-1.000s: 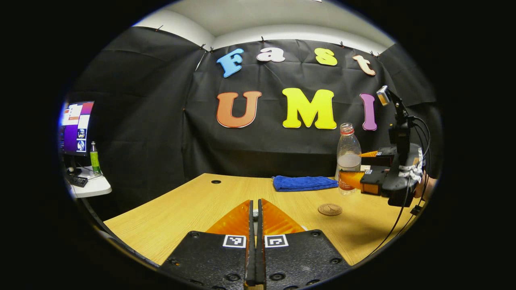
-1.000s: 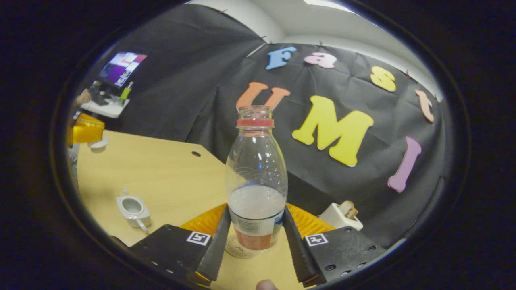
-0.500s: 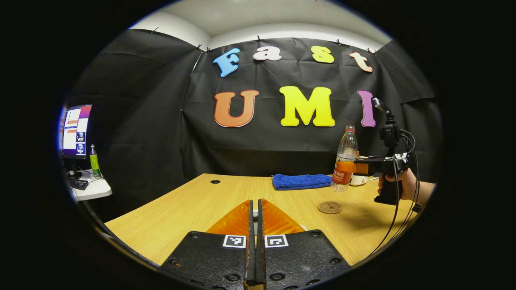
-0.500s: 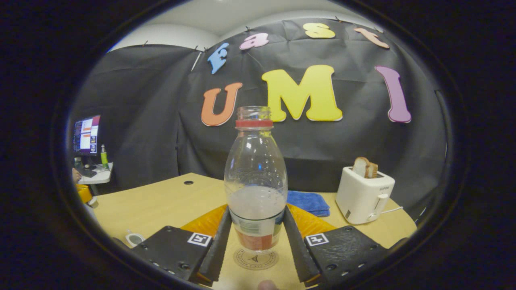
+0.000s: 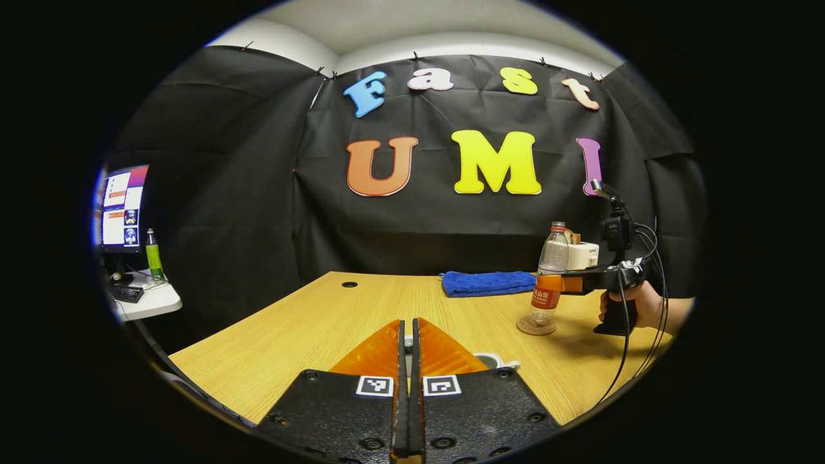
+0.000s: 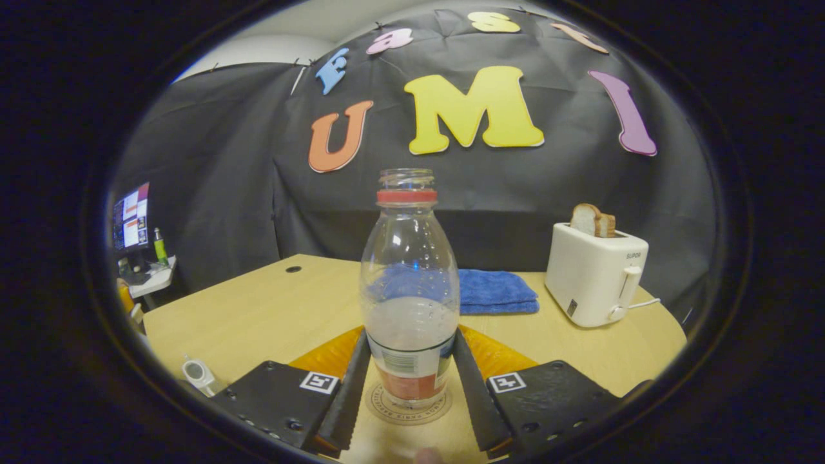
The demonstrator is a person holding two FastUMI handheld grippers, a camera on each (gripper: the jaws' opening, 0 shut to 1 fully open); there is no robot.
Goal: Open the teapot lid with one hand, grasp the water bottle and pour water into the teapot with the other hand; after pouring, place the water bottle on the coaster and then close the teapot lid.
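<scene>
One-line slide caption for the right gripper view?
Right gripper clamps the uncapped water bottle standing on the coaster, toaster behind.

Water bottle (image 6: 410, 303): clear plastic, red neck ring, orange-red and white label (cloudy liquid inside). Coaster (image 6: 408, 406): tan with a dark printed ring; table (image 5: 309, 328): light wood grain. Towel (image 6: 496, 293): blue; toaster (image 6: 596, 274): cream-white, holding brown-crusted bread.

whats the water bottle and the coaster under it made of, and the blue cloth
Water bottle: clear plastic, glossy; the cloth shows through it. Coaster: looks like wood or cork, matte tan with a printed ring; hard to tell which. Blue cloth: soft towel fabric, folded, fuzzy surface.
</scene>
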